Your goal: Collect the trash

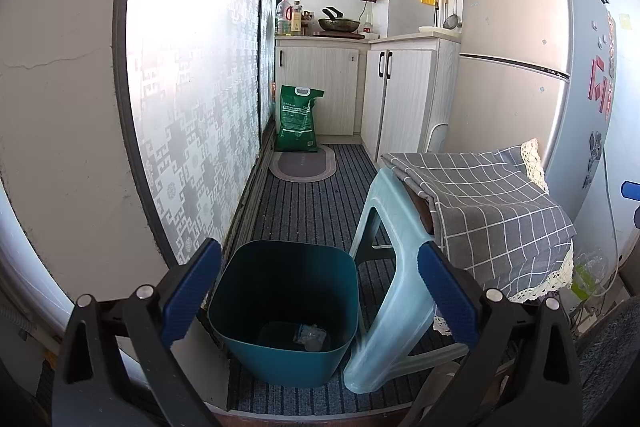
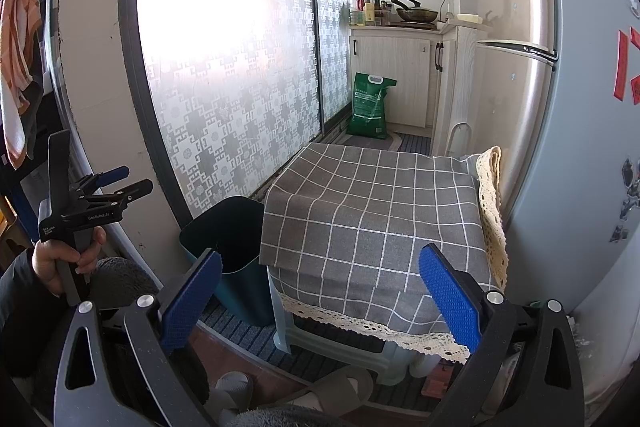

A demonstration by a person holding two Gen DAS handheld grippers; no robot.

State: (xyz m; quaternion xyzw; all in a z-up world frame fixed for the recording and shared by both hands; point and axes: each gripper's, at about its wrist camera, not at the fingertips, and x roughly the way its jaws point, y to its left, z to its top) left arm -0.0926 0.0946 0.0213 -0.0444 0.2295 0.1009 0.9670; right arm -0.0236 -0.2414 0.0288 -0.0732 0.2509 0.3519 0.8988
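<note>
A dark teal trash bin (image 1: 286,311) stands on the striped floor mat beside a pale plastic stool. Clear crumpled trash (image 1: 310,337) lies at its bottom. My left gripper (image 1: 318,295) is open and empty, its blue pads spread above the bin's rim. The bin also shows in the right wrist view (image 2: 236,255), left of the cloth-covered stool. My right gripper (image 2: 320,299) is open and empty, facing the grey checked cloth (image 2: 372,227). The left gripper (image 2: 116,187) shows in the right wrist view at far left, held in a hand, pads slightly apart.
A pale stool (image 1: 396,291) under the checked cloth stands right of the bin. A fridge (image 1: 520,75) rises on the right. A patterned sliding glass door (image 1: 192,99) runs along the left. A green sack (image 1: 298,119) leans on the far cabinets (image 1: 320,87).
</note>
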